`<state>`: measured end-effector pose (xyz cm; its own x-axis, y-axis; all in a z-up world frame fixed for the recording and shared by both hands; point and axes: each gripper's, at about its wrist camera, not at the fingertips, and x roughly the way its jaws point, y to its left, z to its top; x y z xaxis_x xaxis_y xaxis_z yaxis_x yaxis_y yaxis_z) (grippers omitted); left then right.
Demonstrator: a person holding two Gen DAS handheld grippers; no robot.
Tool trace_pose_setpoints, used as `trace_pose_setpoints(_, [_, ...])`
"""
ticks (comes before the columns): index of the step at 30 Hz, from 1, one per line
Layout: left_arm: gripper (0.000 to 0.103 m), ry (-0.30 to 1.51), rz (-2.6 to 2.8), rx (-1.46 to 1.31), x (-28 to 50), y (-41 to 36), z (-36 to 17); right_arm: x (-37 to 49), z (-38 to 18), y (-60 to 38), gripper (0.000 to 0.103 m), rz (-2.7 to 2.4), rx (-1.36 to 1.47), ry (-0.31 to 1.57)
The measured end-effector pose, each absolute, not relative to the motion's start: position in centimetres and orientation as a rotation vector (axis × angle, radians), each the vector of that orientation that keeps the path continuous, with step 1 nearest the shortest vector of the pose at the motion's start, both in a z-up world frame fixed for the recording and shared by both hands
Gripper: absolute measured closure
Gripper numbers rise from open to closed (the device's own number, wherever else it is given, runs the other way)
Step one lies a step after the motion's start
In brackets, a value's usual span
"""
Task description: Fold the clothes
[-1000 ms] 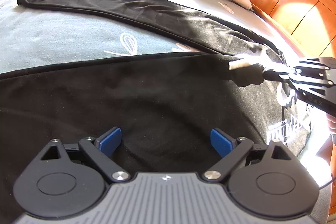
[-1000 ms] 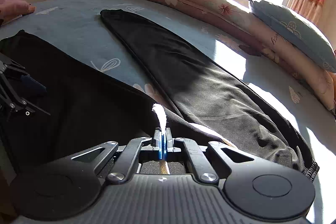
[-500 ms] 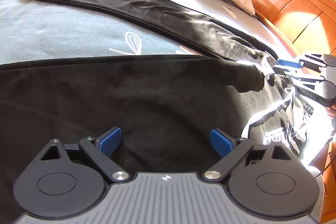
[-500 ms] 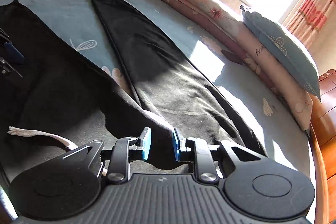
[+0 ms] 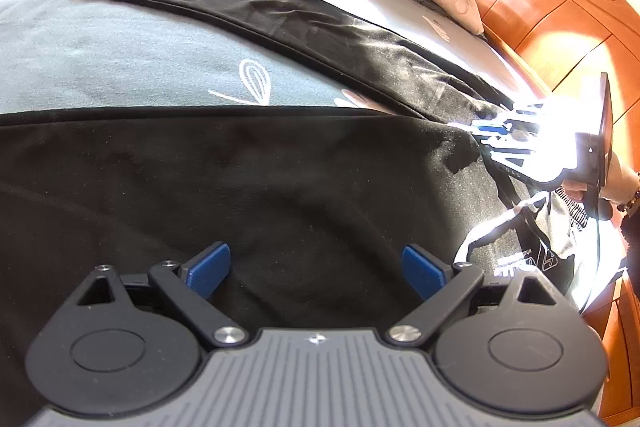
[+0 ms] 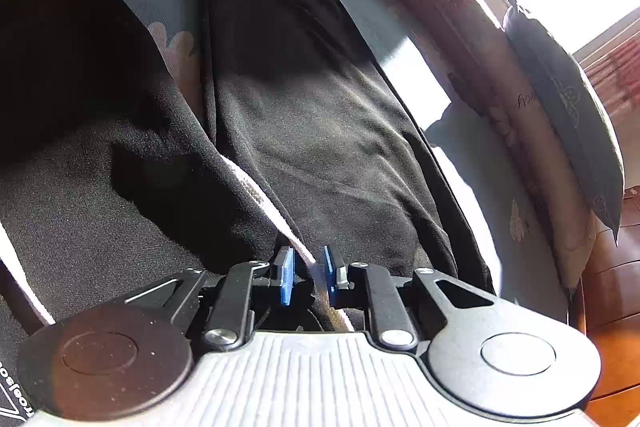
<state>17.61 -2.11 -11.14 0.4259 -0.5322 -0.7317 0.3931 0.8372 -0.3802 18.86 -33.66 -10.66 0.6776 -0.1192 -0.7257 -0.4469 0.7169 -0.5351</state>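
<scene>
Closing again, the right claw had swung down around the white drawstring on the black pants, pads not yet pressing. Left claw sat wide apart, holding nothing, so folding hadn't really started.

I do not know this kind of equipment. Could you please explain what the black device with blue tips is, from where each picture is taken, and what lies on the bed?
There is no robot here. A person holds a two-finger gripper in each hand, and each gripper carries a camera that looks along its fingers.

In the left view, the left gripper stands wide open and empty over black trousers spread on the bed. The right gripper shows at the far right, in glare.

In the right view, the right gripper is closing around the white drawstring, which runs between its blue pads without being pinched.
</scene>
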Motion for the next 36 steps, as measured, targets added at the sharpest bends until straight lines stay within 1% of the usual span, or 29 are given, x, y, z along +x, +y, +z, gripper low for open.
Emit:
trace_pose_setpoints(1, [0.010, 0.971, -0.582, -0.162, 17.6, -2.1, -11.1, 18.8, -10.6, -33.7, 0.097, 0.208, -0.764, 0.825])
trace_pose_setpoints(2, [0.010, 0.971, -0.583, -0.164, 17.6, -2.1, -11.2, 18.7, -10.6, -33.7, 0.101, 0.210, -0.761, 0.826])
trace_pose_setpoints(7, [0.010, 0.968, -0.593, -0.164, 17.6, -1.9, -11.2, 18.0, -8.8, -33.6, 0.101, 0.150, -0.735, 0.762])
trace_pose_setpoints(11, [0.009, 0.964, -0.597, -0.164, 17.6, -1.9, -11.2, 16.1, -5.1, -33.4, 0.101, 0.137, -0.675, 0.690])
trace_pose_setpoints(15, [0.009, 0.957, -0.601, -0.149, 17.5, -2.1, -11.3, 12.9, -2.5, -32.8, 0.100, 0.203, -0.657, 0.657])
trace_pose_setpoints(16, [0.008, 0.956, -0.602, -0.145, 17.5, -2.1, -11.3, 11.9, -2.1, -32.6, 0.098, 0.227, -0.654, 0.659])
trace_pose_setpoints(19, [0.008, 0.955, -0.598, -0.132, 17.4, -2.3, -11.2, 9.4, -2.3, -32.2, 0.086, 0.293, -0.678, 0.704])
trace_pose_setpoints(22, [0.008, 0.961, -0.586, -0.137, 17.4, -2.4, -11.1, 7.4, -4.1, -31.6, 0.084, 0.325, -0.772, 0.786])
trace_pose_setpoints(25, [0.009, 0.956, -0.596, -0.174, 17.7, -2.2, -9.7, 6.6, -4.6, -31.6, 0.084, 0.308, -0.761, 0.793])
trace_pose_setpoints(27, [0.009, 0.936, -0.615, -0.201, 17.9, -2.0, -8.5, 6.6, -4.0, -31.9, 0.081, 0.306, -0.675, 0.758])
trace_pose_setpoints(28, [0.009, 0.913, -0.638, -0.221, 18.2, -2.1, -7.6, 7.0, -3.8, -32.1, 0.075, 0.298, -0.617, 0.734])
trace_pose_setpoints(29, [0.008, 0.906, -0.665, -0.255, 19.0, -2.5, -6.8, 7.5, -3.6, -32.3, 0.071, 0.288, -0.557, 0.709])
trace_pose_setpoints(32, [0.008, 0.921, -0.749, -0.390, 22.5, -4.0, -5.3, 10.6, -4.0, -32.9, 0.071, 0.245, -0.347, 0.662])
trace_pose_setpoints(36, [0.008, 1.047, -0.776, -0.589, 28.8, -7.6, -7.2, 15.0, -6.8, -33.4, 0.070, 0.170, -0.058, 0.693])
